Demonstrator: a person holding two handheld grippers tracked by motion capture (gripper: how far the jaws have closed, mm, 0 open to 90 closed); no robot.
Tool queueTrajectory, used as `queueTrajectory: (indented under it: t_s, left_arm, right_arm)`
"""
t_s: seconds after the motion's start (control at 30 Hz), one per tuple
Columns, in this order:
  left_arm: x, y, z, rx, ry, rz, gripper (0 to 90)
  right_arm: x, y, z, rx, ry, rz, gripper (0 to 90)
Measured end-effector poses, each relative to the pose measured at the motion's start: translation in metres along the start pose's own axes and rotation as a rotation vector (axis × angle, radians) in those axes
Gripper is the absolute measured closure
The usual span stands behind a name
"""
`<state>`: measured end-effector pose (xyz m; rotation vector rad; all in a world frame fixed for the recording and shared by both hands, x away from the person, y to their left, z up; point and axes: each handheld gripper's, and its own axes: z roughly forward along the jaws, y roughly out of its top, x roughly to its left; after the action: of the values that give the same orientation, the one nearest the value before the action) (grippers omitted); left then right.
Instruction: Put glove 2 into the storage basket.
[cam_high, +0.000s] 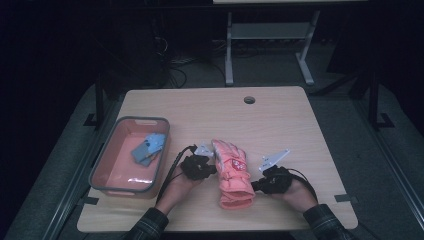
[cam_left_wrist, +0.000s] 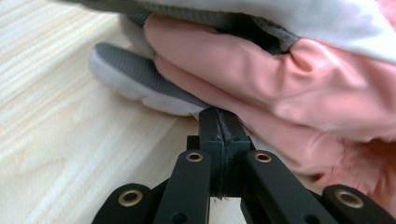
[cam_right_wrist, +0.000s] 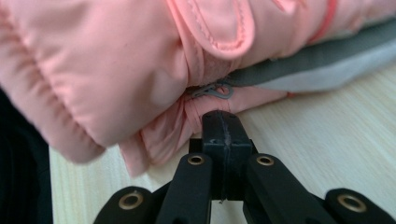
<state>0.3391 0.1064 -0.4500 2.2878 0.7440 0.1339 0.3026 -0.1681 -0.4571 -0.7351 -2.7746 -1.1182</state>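
A pink padded glove (cam_high: 232, 172) with a red-and-white patch lies in the middle of the wooden table (cam_high: 200, 110), cuff toward the front edge. My left gripper (cam_high: 214, 170) is at its left side. Its jaws are shut, and the tips (cam_left_wrist: 219, 116) rest against the glove's lower edge, where pink fabric (cam_left_wrist: 280, 79) lies over a grey palm (cam_left_wrist: 135, 70). My right gripper (cam_high: 254, 186) is at the glove's right side near the cuff. It is shut too, and its tips (cam_right_wrist: 225, 119) touch the pink fabric (cam_right_wrist: 116, 70) just below a small metal hook (cam_right_wrist: 215, 91). Nothing shows between either pair of jaws.
A pink bin with a grey rim (cam_high: 100, 170) stands at the table's left and holds some flat blue pieces (cam_high: 149, 146). A cable hole (cam_high: 249, 99) sits near the far edge. Beyond the table is a dark floor with a white desk frame (cam_high: 229, 55).
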Motion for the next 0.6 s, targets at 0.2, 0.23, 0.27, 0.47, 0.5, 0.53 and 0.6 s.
queueTrajectory:
  t_s: [0.2,0.23,0.27,0.47,0.5,0.53,0.6]
  left_arm:
    - [0.007,0.006,0.006,-0.016,-0.024,-0.005,89.4]
    - [0.007,0.006,0.007,-0.025,-0.026,-0.014,89.4]
    - [0.007,0.007,0.008,-0.031,-0.03,-0.019,89.4]
    - [0.005,0.009,0.007,-0.038,-0.052,-0.014,89.5]
    - [0.005,0.009,0.007,-0.043,-0.056,-0.02,89.4]
    - [0.005,0.009,0.006,-0.045,-0.051,-0.018,89.4]
    - [0.006,0.008,0.003,-0.042,-0.044,-0.015,89.4]
  right_arm:
    - [0.008,0.004,0.006,0.002,0.026,-0.02,89.9]
    - [0.01,0.006,0.007,0.003,0.036,-0.019,89.9]
    - [0.011,0.006,0.009,0.003,0.04,-0.023,89.9]
    - [0.021,0.013,0.019,0.007,0.067,-0.063,89.9]
    - [0.023,0.014,0.02,0.012,0.071,-0.065,89.9]
    - [0.022,0.015,0.022,0.01,0.07,-0.094,89.9]
    - [0.024,0.016,0.02,0.008,0.072,-0.073,89.9]
